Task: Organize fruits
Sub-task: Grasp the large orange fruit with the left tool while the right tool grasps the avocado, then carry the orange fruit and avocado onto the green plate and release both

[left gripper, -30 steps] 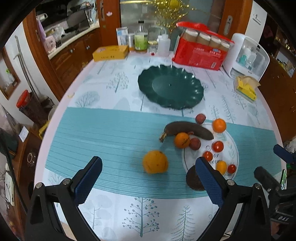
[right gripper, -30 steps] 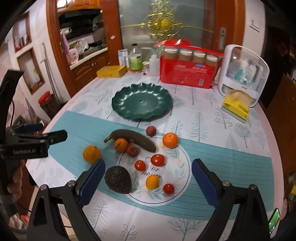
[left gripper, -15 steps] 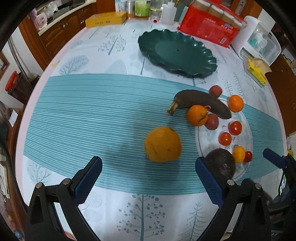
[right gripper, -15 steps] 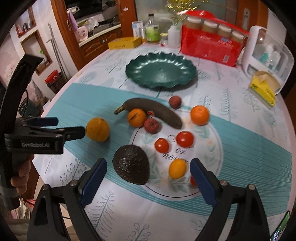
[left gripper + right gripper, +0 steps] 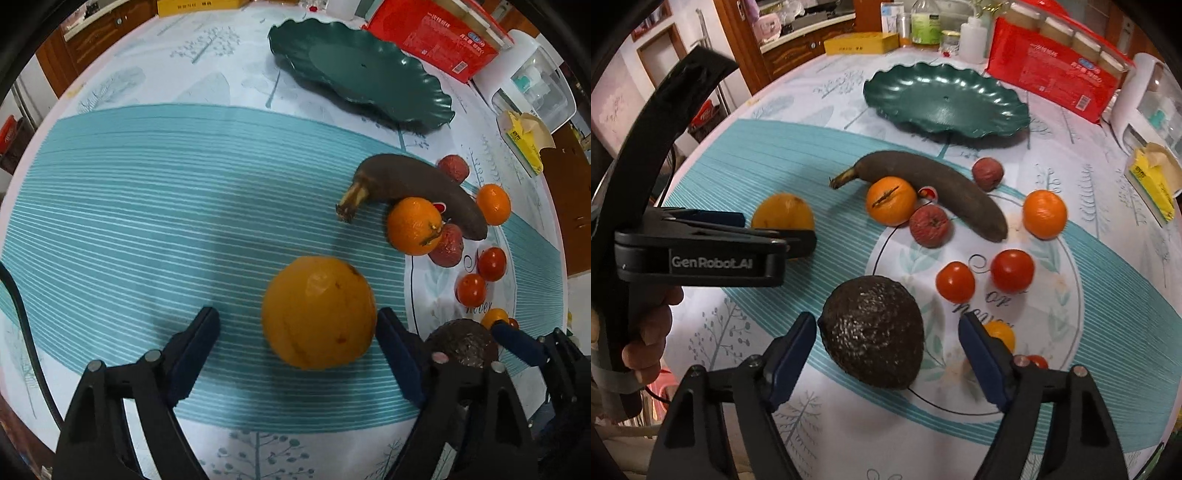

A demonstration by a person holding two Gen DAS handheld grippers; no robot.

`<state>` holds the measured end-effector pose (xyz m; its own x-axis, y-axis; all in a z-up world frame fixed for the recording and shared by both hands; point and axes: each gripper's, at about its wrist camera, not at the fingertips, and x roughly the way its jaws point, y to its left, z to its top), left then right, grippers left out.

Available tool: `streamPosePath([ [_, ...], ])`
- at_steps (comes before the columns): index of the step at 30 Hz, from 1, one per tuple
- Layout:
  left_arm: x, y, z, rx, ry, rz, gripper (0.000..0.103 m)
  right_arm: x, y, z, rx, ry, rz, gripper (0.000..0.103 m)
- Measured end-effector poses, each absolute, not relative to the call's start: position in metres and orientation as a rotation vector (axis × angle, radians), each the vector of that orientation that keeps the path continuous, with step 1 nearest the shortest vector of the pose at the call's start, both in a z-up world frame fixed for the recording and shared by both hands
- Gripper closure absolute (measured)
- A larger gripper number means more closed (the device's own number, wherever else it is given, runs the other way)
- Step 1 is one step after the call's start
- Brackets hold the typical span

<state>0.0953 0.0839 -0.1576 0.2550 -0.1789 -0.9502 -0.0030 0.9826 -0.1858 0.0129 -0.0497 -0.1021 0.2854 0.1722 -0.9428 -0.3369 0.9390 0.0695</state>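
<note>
While both grippers' fingers (image 5: 199, 339) (image 5: 792, 350) stay spread, the avocado (image 5: 873, 332) half hides a yellow fruit (image 5: 1001, 332).

Round table (image 5: 798, 92) covered with a pale cloth printed with trees, crossed by a teal striped band (image 5: 147, 192). At the far edge: a red carton (image 5: 1052, 79), a yellow box (image 5: 860, 42), a green-labelled bottle (image 5: 925, 24) and a white squeeze bottle (image 5: 973, 40) (labels not legible). A white appliance with a clear front (image 5: 1152, 99) stands at the right edge, an opened yellow tissue pack (image 5: 1152, 181) near it. Behind the table, dark wooden cabinets (image 5: 798, 55) under a light countertop.
</note>
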Motion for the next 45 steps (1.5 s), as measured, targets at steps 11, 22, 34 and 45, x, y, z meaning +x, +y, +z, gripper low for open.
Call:
streamPosePath([
  [11, 0.096, 0.069, -0.156, -0.135, 1.24, -0.137, 0.053, 0.009, -0.036, -0.117, -0.217, 1.242, 0.359, 0.041],
  [22, 0.069, 0.073, -0.13, -0.122, 1.234, -0.13, 0.054, 0.003, -0.044, -0.105, -0.187, 1.246, 0.38, 0.041],
  [34, 0.042, 0.062, -0.078, -0.056, 1.19, -0.115, 0.054, -0.003, -0.067, -0.067, -0.127, 1.188, 0.384, 0.041],
  [45, 0.104, 0.054, 0.05, 0.057, 0.995, -0.135, 0.053, 0.087, -0.128, 0.058, -0.059, 0.987, 0.259, 0.041],
])
